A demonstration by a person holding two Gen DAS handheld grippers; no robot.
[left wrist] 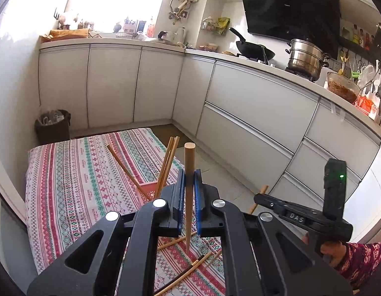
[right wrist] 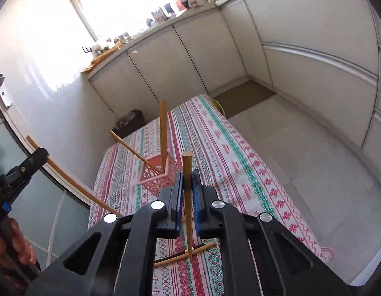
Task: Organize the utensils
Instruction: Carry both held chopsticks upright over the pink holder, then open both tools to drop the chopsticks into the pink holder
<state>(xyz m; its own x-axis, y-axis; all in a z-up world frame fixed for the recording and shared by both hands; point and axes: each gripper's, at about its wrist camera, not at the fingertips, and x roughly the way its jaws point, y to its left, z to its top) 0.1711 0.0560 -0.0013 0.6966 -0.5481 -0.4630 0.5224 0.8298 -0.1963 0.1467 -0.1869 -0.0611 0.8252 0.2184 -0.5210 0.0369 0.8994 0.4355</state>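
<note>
Chopsticks are the work here, one in each claw. The left gripper (left wrist: 189, 185) has its blue pads pressed together on a pale chopstick (left wrist: 189, 162), held about upright with the thick end up and the thin tip down, over the patterned tablecloth (left wrist: 67, 177). The right gripper (right wrist: 187, 185) is clamped in the same way on a darker chopstick (right wrist: 187, 170), also thick end up. I think both sticks are kept vertical so that the thin tip can go first into the holder and the stick can stand there after release.

Outward from the left gripper, at about 10 o'clock and just behind its pads, stands the pink basket (left wrist: 147, 188), partly hidden. In the right wrist view the pink basket (right wrist: 159, 172) is at about 10 o'clock too, close to the pads. It already holds several chopsticks: two lean together toward 12 o'clock (left wrist: 168, 157) and one leans far out toward 10 o'clock (left wrist: 121, 160). They lean because the basket is low and its walls support only their lower ends.

At 6 o'clock, below the claws, loose chopsticks (left wrist: 190, 268) lie crossed on the cloth, one of them dark. These are not yet sorted, so the task seems partly done. The next move probably needs each tip brought over the basket opening before the pads open. A risk is to knock the leaning sticks out.
</note>
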